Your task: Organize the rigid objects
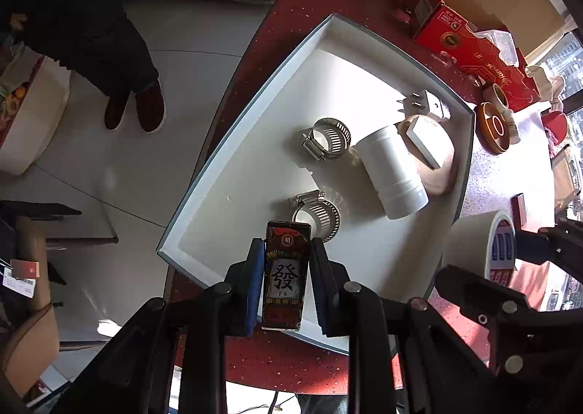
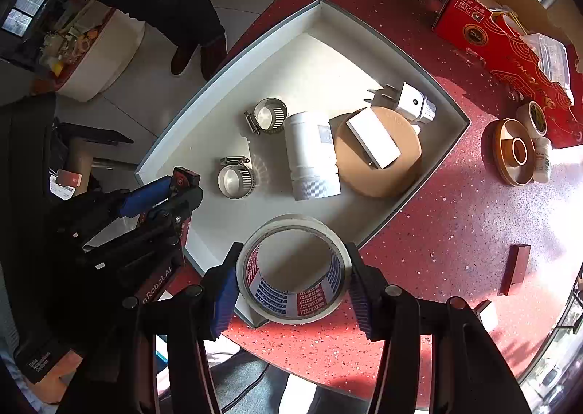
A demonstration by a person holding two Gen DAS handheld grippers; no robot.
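Over the white tray (image 1: 204,192) on the red surface (image 2: 455,217), the left tool (image 1: 286,279) clamps a printed tile (image 1: 286,275) while the right tool (image 2: 293,281) grips a tape roll (image 2: 291,268).

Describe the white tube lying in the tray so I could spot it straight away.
Start at the big white tray on the red table. Near its middle a short white tube lies on its side, between two metal clamps and a round brown disc. It is the only plain white cylinder there, ribbed at one end.
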